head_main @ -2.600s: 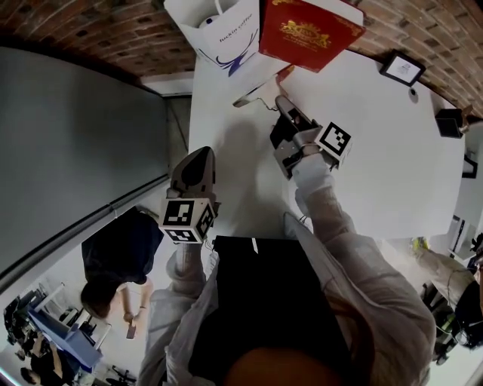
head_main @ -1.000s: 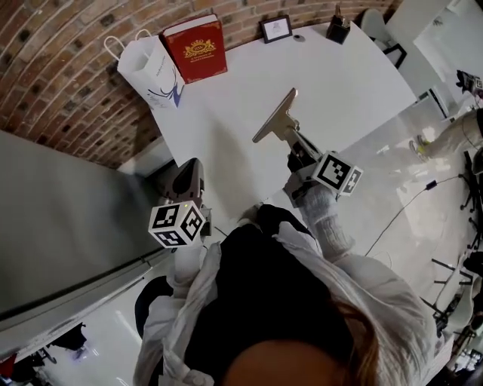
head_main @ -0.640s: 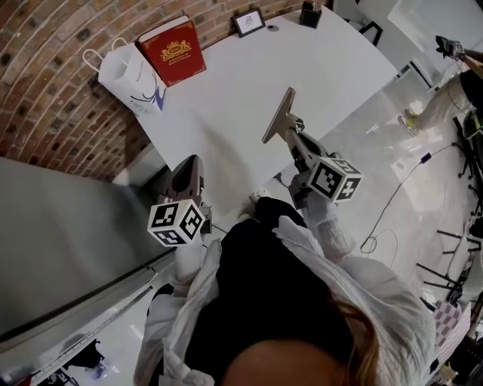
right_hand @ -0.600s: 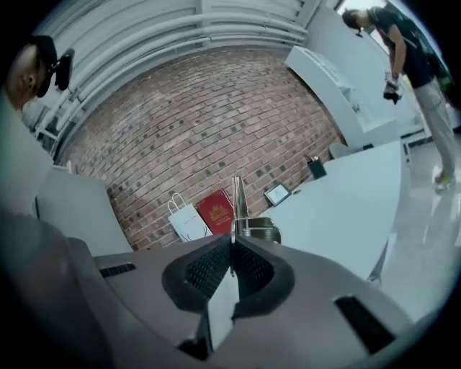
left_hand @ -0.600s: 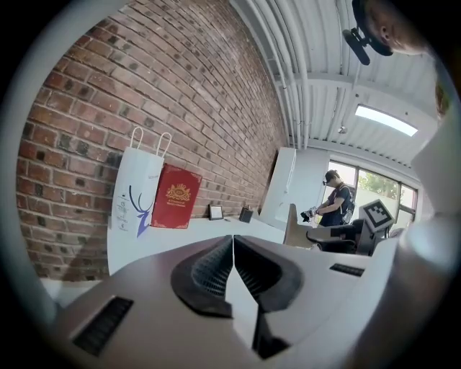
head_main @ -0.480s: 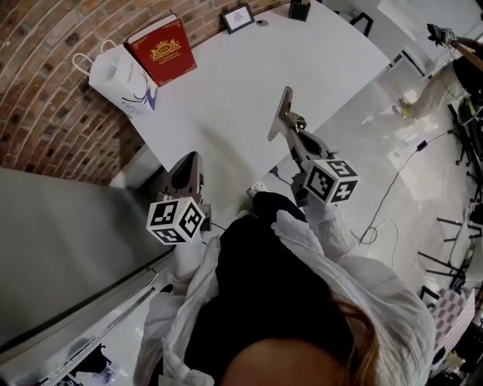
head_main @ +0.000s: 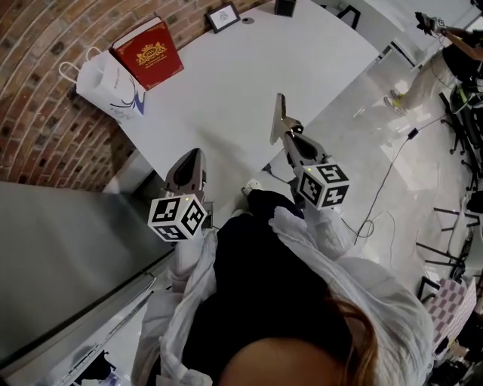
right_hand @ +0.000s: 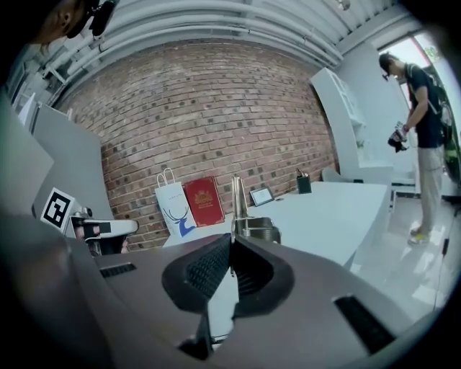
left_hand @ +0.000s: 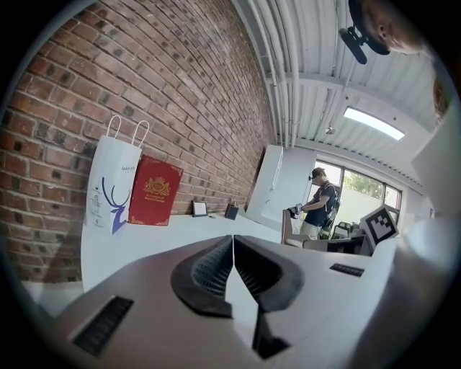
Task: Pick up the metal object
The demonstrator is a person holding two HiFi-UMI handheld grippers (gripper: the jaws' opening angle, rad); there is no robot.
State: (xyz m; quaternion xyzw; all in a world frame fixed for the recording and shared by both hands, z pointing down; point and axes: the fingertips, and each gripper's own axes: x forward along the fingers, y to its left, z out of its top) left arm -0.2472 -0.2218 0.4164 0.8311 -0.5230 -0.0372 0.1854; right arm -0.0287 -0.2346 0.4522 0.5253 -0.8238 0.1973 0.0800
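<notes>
The metal object (head_main: 279, 119) is a flat steel blade on a knurled round stub, held up above the white table's (head_main: 226, 83) near edge. My right gripper (head_main: 290, 141) is shut on its stub end. In the right gripper view the blade (right_hand: 236, 194) stands upright just past the closed jaws of that gripper (right_hand: 230, 241). My left gripper (head_main: 191, 153) hovers at the table's left corner, apart from the object. Seen in the left gripper view, that gripper (left_hand: 233, 241) is shut with nothing between its pads.
A red book (head_main: 147, 54) and a white paper bag (head_main: 102, 84) lean on the brick wall at the table's far left. A small picture frame (head_main: 223, 16) and a dark holder (head_main: 284, 6) stand at the far edge. A person (head_main: 445, 53) stands on the glossy floor, where a cable (head_main: 385, 188) lies.
The right gripper has carried the metal object from beside the red book and bag back to the near table edge and rolled it, so the blade now stands edge-on. The left gripper shifted slightly.
</notes>
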